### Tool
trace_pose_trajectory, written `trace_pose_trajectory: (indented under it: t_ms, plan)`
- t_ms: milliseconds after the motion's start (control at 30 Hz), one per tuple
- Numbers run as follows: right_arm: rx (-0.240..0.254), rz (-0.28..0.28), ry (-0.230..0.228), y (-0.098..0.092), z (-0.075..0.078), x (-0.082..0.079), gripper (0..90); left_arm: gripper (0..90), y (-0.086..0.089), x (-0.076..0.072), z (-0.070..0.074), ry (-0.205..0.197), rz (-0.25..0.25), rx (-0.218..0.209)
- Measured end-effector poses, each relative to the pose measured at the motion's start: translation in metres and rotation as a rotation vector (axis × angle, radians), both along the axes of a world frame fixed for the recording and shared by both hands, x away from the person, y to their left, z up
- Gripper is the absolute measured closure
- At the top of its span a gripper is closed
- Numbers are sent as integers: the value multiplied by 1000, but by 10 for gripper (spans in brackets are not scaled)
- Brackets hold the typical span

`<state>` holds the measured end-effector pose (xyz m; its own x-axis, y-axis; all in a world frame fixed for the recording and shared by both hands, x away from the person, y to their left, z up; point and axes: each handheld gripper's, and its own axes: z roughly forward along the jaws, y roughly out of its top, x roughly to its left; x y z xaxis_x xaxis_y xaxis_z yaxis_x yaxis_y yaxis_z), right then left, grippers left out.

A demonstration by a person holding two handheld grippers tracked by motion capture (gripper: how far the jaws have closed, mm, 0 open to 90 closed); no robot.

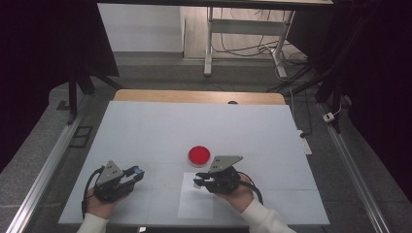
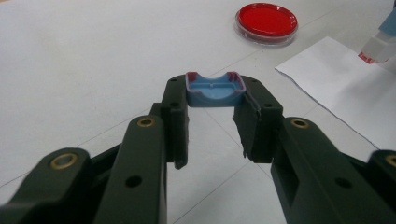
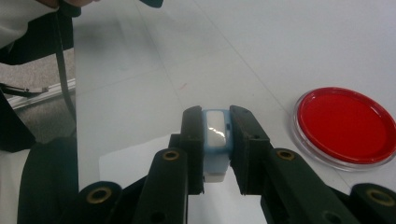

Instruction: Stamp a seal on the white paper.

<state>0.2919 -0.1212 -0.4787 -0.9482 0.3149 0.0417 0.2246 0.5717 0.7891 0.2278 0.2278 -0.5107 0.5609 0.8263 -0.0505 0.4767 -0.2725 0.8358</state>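
My left gripper [image 1: 136, 173] rests near the table's front left, shut on a small blue cap [image 2: 215, 89] with red-stained edges, held by its sides at the jaw tips. My right gripper [image 1: 199, 182] hovers over a white paper sheet [image 1: 196, 201] and points left. It is shut on a small pale blue and white block [image 3: 217, 135], which also appears in the left gripper view as a clear piece with a red base [image 2: 379, 46]. A round red dish [image 1: 199, 155] lies just beyond the right gripper.
The white table top [image 1: 145, 126] stretches wide behind both grippers, with a wooden edge [image 1: 194, 96] at its far side. Metal rails [image 1: 43, 170] run along both sides, and a desk frame with cables [image 1: 243, 43] stands on the floor beyond.
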Motion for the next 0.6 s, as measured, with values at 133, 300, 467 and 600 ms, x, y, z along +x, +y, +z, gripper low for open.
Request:
trace_pose_trajectory:
  t_ms: [133, 300, 467, 600]
  plan:
    - [-13, 2, 1, 0, -3, -2, 756, 653, 0, 0, 0, 0, 0, 0]
    - [-21, 10, -1, 1, -6, -3, 756, 653, 0, 0, 0, 1, 1, 0]
    - [-37, 16, -4, 3, -10, -4, 756, 653, 0, 0, 0, 1, 1, -1]
    - [-47, 15, -6, 3, -10, -5, 756, 652, -1, 0, 0, 1, 1, -1]
